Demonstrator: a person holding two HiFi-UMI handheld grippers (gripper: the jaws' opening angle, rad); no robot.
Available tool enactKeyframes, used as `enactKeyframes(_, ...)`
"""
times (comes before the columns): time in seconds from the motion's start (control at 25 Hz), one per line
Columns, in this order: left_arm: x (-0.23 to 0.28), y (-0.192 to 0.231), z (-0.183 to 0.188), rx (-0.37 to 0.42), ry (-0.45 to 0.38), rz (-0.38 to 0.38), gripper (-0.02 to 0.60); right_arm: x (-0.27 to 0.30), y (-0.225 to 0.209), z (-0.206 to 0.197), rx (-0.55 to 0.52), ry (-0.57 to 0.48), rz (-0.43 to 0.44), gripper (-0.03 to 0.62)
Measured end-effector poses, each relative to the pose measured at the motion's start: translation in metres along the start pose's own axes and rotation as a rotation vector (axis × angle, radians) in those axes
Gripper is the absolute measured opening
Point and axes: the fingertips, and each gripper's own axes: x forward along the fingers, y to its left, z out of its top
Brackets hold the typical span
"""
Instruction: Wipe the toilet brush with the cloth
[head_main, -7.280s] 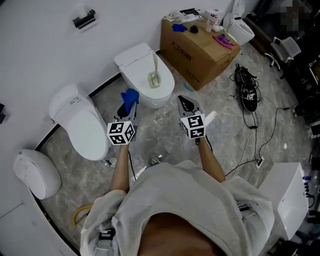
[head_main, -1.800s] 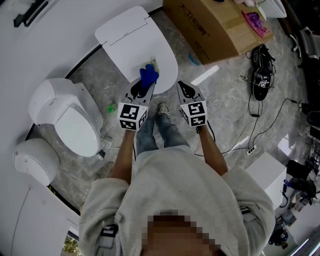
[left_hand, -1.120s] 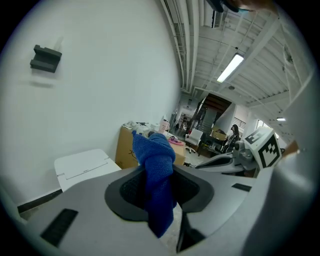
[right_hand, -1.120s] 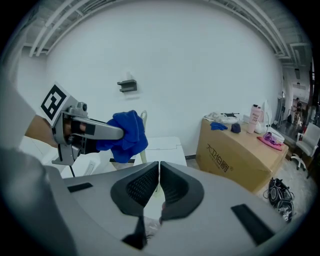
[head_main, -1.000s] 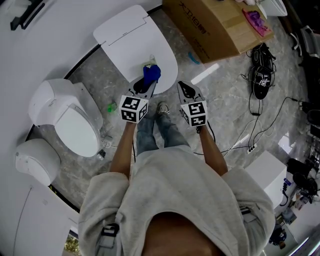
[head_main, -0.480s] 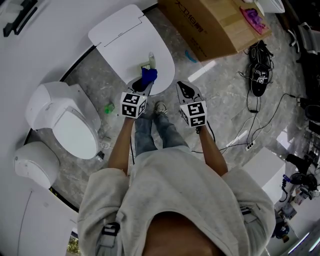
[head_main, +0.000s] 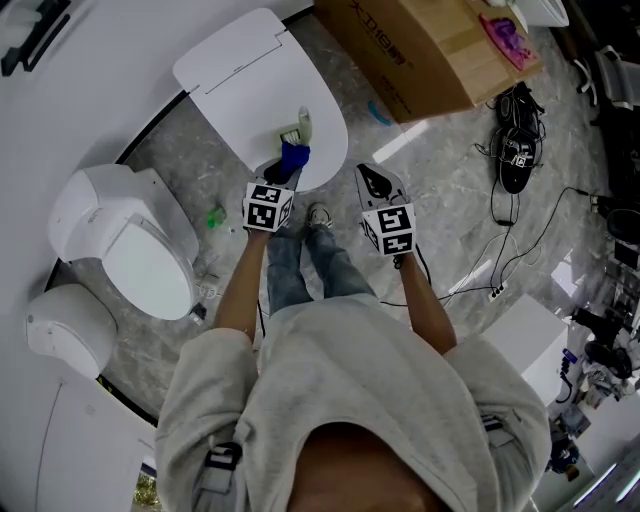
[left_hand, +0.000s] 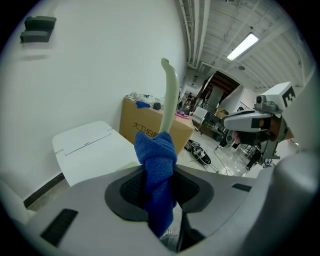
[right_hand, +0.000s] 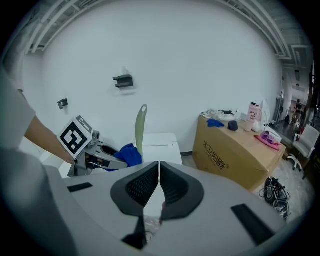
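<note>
A: Left tongs (left_hand: 160, 187) pinch the blue cloth (left_hand: 159, 165) against the toilet brush (left_hand: 169, 95), upright near the toilet lid's (head_main: 250, 90) front edge.
B: Right tongs (right_hand: 158, 185) pressed together, empty; unsteadied, a hard wipe could topple it.

i'm looking into what is reading as a test lab or workshop, not a home bathroom. a closed white toilet (head_main: 255, 95), a second toilet (head_main: 135, 245) and a third toilet (head_main: 70, 335) are sitting in a row along a bare wall. a cardboard box (head_main: 420, 55) is standing on the marbled floor (head_main: 450, 210), cables (head_main: 505, 265) are trailing across it, and a strip light (left_hand: 243, 46) is glowing under an exposed ceiling.
</note>
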Motion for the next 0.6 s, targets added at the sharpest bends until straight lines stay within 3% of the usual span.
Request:
enactKeyframes(0.28,-0.001,0.002,-0.011,-0.009,0.022,-0.006,0.127,0.001,0.005,0.0,-0.001,0.001,0.006,0.032)
enactKeyframes(0.6,-0.039,-0.029,0.003,0.025,-0.061,-0.037,0.127,-0.001,0.006,0.0,0.002,-0.013,0.008,0.032)
